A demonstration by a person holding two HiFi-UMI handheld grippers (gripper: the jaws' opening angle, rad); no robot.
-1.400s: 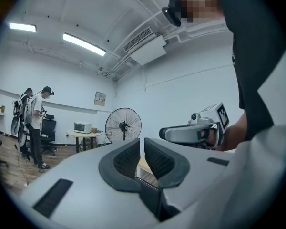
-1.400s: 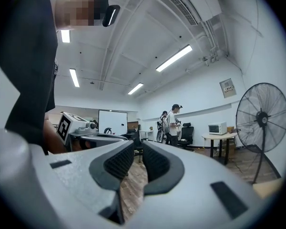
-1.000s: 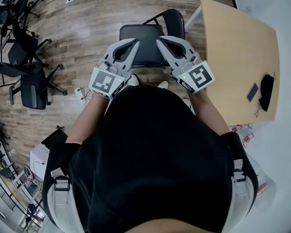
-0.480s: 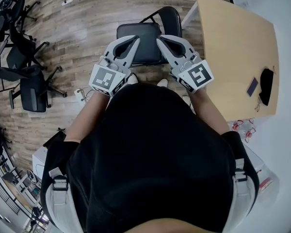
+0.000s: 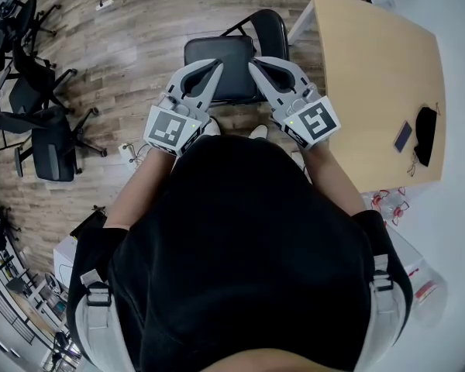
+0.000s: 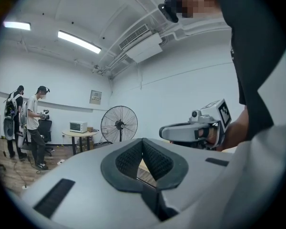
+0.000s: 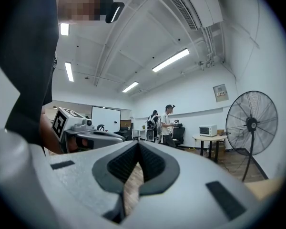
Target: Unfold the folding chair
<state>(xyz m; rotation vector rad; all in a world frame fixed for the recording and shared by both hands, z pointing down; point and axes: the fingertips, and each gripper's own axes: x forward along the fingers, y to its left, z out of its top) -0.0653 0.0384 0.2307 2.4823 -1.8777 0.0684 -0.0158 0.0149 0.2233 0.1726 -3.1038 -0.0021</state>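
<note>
While a person (image 5: 240,262) in a black top stands over it, the chair (image 5: 244,49) stands opened out on the wood floor (image 5: 132,60). Its black seat (image 5: 217,51) is level and its backrest (image 5: 275,31) is up at the far side, just beside the corner of a pale table (image 5: 372,68).

Both tools are held out level, side by side, above the person's white shoes (image 5: 257,133). The left gripper (image 5: 215,68) is clenched, its dark pads (image 6: 128,159) meeting at the tip with nothing between them. The right gripper (image 5: 254,67) is likewise closed and empty, pads (image 7: 150,163) pressed together. From above, both tips overlap the near part of the seat; whether they touch it cannot be told.

On the table lie a small dark slab (image 5: 403,138) and a black object (image 5: 426,142), close together near the far edge. Office chairs (image 5: 50,142) stand well apart at the left of the head view.

Along the left gripper's jaws, a standing fan (image 6: 119,124) and a microwave (image 6: 78,126) on a round table (image 6: 81,134) line the far wall, with two people (image 6: 35,128) to their left. The right gripper shows at that view's right, level with the fan.
</note>
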